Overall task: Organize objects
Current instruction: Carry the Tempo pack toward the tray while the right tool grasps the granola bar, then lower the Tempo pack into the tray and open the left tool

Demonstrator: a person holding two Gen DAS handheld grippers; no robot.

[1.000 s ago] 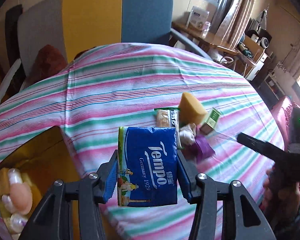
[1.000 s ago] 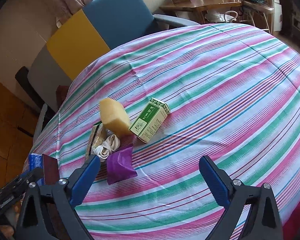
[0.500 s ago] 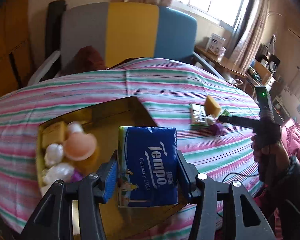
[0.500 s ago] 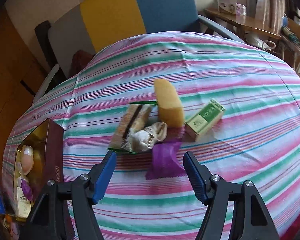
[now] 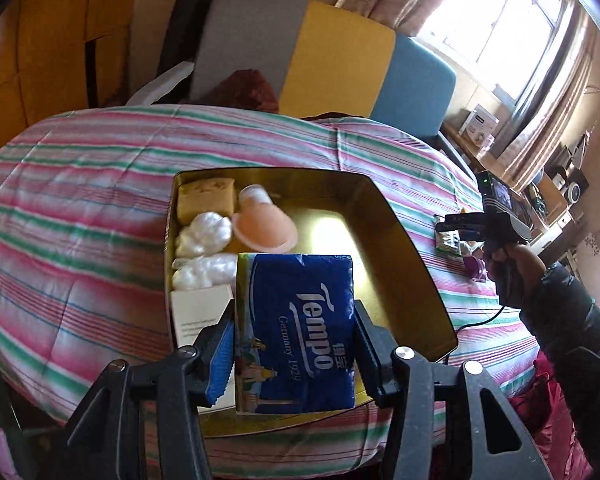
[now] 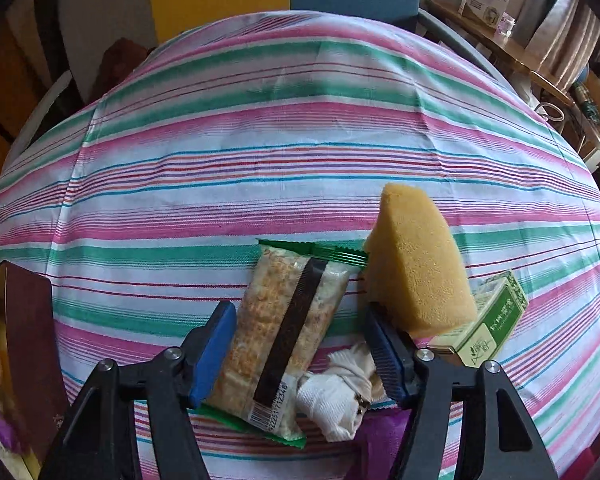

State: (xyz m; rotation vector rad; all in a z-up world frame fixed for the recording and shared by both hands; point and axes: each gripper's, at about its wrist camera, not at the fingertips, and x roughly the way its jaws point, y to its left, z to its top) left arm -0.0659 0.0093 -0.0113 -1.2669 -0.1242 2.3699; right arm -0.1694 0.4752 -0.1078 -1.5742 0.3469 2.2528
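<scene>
My left gripper [image 5: 292,344] is shut on a blue Tempo tissue pack [image 5: 300,328] and holds it over the gold-lined box [image 5: 388,224] on the striped table. The box holds a yellow sponge [image 5: 208,200], a peach cup [image 5: 264,228], white cotton balls [image 5: 202,236] and a white carton [image 5: 200,312]. My right gripper [image 6: 300,352] is open, its jaws on either side of a snack packet [image 6: 284,336] and a white bundle [image 6: 340,392]. A yellow sponge wedge [image 6: 416,264], a green box [image 6: 492,324] and a purple wrapper [image 6: 380,436] lie beside it.
The box's dark red outer wall [image 6: 28,344] shows at the left of the right wrist view. A grey, yellow and blue chair [image 5: 324,56] stands behind the table. A wooden desk with clutter [image 6: 508,44] is at the far right. The striped cloth [image 6: 280,140] covers the table.
My left gripper carried the tissue pack from beside the pile to over the box. My right gripper moved in low over the pile and narrowed around the snack packet and white bundle.
</scene>
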